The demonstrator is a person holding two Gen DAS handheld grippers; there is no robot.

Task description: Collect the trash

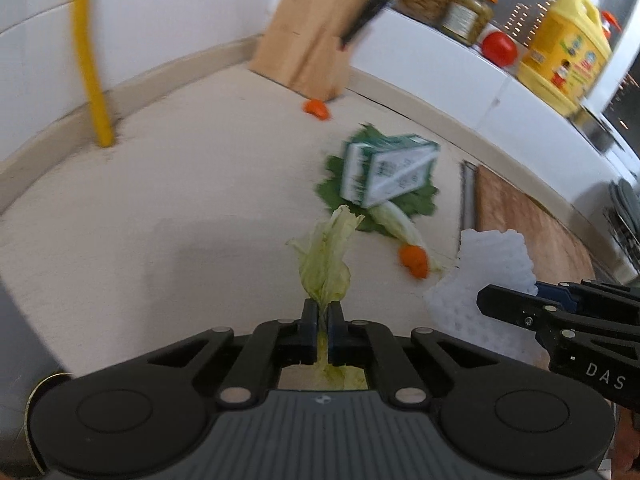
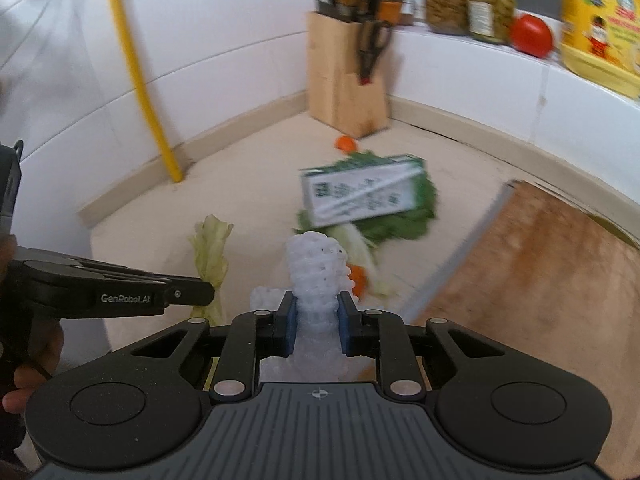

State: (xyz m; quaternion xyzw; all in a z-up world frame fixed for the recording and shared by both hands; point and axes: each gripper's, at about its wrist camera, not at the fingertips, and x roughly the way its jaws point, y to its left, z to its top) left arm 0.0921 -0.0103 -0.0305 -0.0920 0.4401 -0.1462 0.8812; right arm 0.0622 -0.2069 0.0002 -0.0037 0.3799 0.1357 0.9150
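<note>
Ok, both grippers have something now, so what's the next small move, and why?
Probably lift both clear and carry them off to a bin, which isn't in view. The left gripper is shut on the lettuce scrap and the right gripper on the foam net, so neither can take more. The carton, leaf and carrot bits wait on the counter.

Left gripper (image 1: 323, 312) fingers pinch a pale lettuce leaf (image 1: 326, 258) above the counter (image 1: 180, 200).
</note>
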